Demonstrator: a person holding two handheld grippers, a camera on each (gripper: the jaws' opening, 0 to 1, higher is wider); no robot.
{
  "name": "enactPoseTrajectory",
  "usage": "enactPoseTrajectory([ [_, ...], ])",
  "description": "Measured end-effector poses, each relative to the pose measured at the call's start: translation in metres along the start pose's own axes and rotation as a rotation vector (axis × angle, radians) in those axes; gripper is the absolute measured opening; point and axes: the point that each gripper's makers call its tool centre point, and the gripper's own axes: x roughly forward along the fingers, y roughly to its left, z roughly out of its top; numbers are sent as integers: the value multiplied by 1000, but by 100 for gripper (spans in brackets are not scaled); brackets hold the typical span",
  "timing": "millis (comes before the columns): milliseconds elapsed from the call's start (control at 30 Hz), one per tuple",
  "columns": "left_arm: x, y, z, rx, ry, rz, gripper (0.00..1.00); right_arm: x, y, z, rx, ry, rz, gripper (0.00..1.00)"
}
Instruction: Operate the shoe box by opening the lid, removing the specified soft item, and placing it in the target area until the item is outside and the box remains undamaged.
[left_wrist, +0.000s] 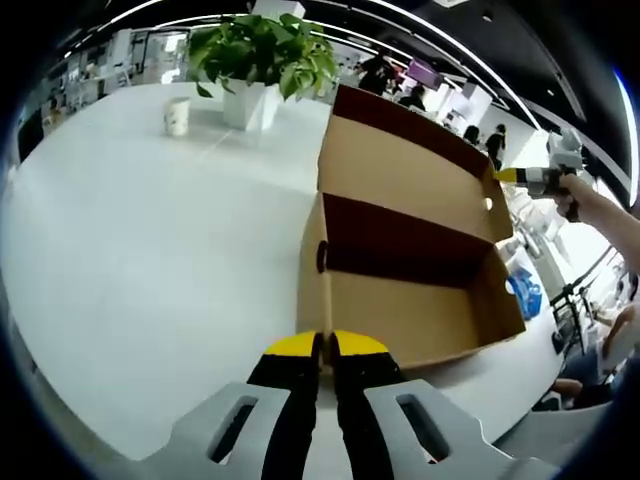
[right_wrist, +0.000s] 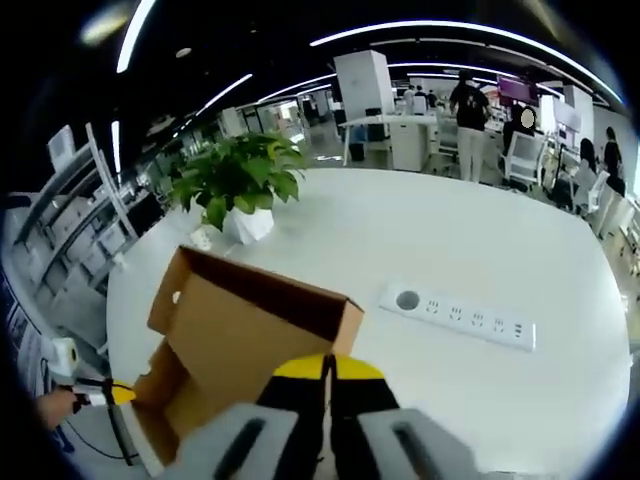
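My left claw (left_wrist: 325, 345) pinches the shoe box (left_wrist: 400, 250) wall to steady it on the worktop (left_wrist: 150, 250); my right claw (right_wrist: 328, 368) grips the lid (right_wrist: 265, 300) edge, holding it open

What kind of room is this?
Probably a big open office: a large white table with a power strip, a potted plant, desks and people behind, long ceiling lights.

Tan cardboard shoe box (left_wrist: 400, 240) with dark maroon inner walls. Plain white worktop (left_wrist: 150, 250). Green-leaved plant (left_wrist: 262, 48) in white pot. White power strip (right_wrist: 458, 315). Black left tool (left_wrist: 325, 352) and right tool (right_wrist: 328, 372), both yellow-tipped, on grey mounts.
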Motion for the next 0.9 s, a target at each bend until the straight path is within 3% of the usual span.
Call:
enactPoseTrajectory([
  [300,0,0,-1,12,5,-12,2,-15,10,2,-8,-43,8,0],
  [900,-2,0,-2,29,5,-38,3,-47,26,-11,2,-115,8,0],
])
